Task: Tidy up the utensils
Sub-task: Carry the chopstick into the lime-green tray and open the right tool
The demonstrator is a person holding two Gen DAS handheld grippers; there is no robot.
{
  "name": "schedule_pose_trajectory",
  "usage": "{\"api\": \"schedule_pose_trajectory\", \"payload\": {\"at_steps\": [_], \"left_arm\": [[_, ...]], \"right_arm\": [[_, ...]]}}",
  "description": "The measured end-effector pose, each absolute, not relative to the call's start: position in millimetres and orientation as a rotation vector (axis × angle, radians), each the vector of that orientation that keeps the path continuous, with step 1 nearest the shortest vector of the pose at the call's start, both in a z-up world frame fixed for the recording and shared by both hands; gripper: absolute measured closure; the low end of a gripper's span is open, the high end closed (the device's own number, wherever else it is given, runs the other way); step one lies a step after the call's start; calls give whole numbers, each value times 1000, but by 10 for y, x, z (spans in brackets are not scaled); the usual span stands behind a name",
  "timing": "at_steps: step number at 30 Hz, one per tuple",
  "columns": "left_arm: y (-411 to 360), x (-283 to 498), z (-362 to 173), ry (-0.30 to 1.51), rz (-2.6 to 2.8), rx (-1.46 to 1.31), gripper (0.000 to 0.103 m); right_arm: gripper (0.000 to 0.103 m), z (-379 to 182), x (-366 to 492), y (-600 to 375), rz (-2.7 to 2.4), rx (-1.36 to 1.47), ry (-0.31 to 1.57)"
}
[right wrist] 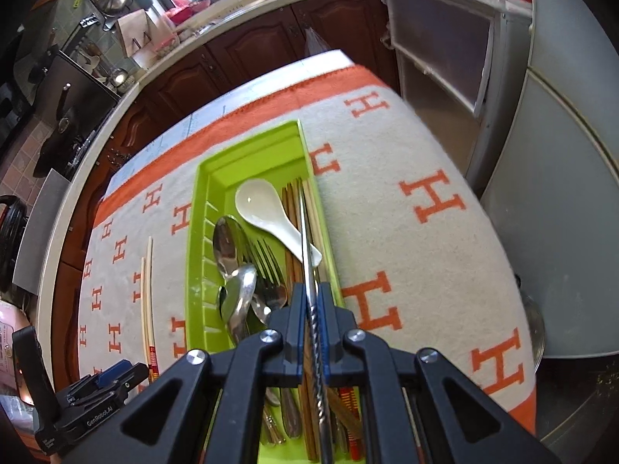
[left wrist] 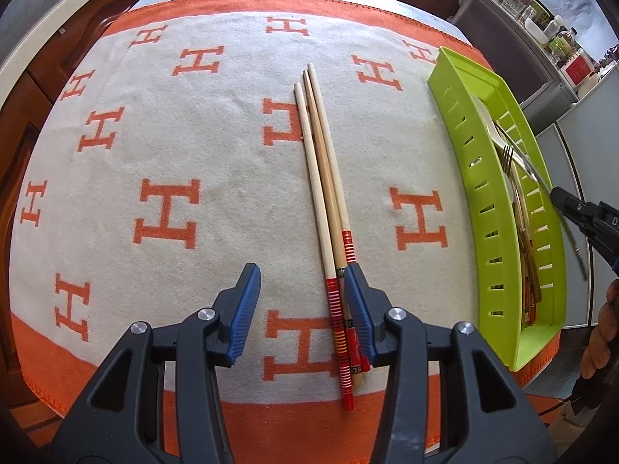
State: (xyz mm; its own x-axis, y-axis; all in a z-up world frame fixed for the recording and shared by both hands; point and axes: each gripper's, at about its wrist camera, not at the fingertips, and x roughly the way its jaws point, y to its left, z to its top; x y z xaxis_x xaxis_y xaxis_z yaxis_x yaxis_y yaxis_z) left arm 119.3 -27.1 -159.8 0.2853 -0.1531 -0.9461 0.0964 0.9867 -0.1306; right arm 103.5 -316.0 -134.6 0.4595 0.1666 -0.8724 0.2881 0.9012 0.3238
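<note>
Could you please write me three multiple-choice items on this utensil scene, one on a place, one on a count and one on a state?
1. Where does the white spoon lie?
A. In the green tray
B. On the cloth beside the tray
C. In the left gripper

2. How many chopsticks lie on the cloth in front of the left gripper?
A. One
B. Three
C. Five

3. What is the state of the right gripper?
A. Open and empty
B. Shut on a fork
C. Shut on a metal chopstick

Answers:
1. A, the spoon rests inside the tray among the other utensils.
2. B, three sticks lie side by side on the cloth, their tips clear in the left wrist view.
3. C, the jaws clamp a thin silvery stick with a twisted handle above the tray.
</note>
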Motion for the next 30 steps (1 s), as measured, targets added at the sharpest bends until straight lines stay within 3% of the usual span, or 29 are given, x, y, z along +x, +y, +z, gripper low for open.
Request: {"api": "schedule_pose_trajectory", "payload": {"at_steps": [30], "left_arm": [[-275,1217,-1612,1200,-124,-42,61]], "right_arm": [[97,-1176,867,-2772,-22,402,1054]]}}
